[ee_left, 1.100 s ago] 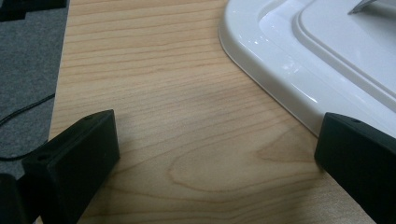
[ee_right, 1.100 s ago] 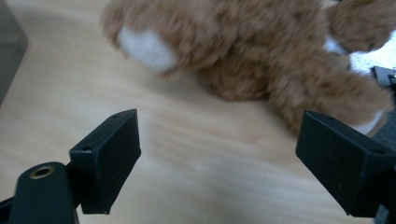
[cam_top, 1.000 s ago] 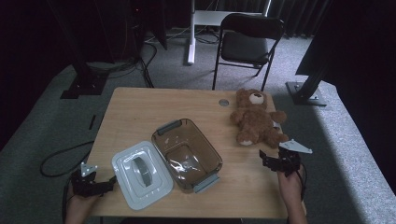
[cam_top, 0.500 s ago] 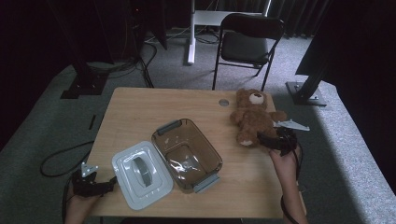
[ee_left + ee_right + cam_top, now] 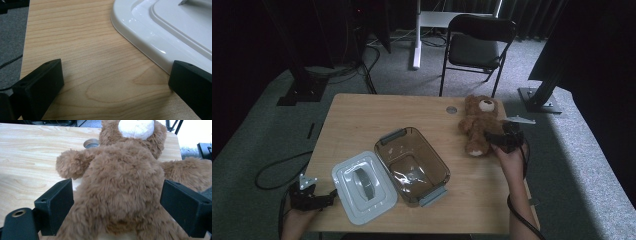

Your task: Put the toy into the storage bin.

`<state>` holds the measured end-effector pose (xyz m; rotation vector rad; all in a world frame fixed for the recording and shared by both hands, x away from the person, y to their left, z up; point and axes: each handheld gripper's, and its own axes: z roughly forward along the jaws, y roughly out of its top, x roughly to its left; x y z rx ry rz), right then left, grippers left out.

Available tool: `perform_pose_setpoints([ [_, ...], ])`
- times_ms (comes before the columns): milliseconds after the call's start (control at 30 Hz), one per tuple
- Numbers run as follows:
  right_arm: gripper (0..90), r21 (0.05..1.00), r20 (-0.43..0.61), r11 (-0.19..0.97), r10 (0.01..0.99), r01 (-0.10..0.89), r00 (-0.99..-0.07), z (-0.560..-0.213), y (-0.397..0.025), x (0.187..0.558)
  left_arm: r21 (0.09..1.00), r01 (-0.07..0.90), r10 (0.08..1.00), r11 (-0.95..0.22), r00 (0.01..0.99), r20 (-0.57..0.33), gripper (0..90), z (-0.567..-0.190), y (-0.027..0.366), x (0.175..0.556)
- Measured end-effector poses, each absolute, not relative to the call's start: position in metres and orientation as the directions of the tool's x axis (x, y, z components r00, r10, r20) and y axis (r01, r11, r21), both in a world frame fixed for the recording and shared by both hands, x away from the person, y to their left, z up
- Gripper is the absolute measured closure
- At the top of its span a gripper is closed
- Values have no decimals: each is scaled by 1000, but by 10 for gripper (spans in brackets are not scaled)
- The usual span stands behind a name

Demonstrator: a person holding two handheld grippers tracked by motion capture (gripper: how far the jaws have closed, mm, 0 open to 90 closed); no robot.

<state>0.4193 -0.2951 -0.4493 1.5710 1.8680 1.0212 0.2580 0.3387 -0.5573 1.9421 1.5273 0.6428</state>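
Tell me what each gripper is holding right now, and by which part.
Nothing is gripped yet. The right gripper stands open around the teddy bear at its body. The left gripper is open over bare table beside the white lid.

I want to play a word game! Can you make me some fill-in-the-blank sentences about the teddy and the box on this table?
1. The right gripper has its open jaws on both sides of the ____.
2. The white lid lies on the table, beside the box, so the box is ____.
3. The left gripper is open, and between its jaws is bare ____.
4. Behind the table stands a black ____.

Missing words: teddy bear; open; table; chair
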Motion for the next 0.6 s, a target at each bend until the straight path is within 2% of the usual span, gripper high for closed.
perform_pose_setpoints([
  [600, 111, 753, 111, 6, 984, 658, -136, -458, -295, 470, 699, 692, 972, -181, 236, 18, 5, -557, 338, 258],
])
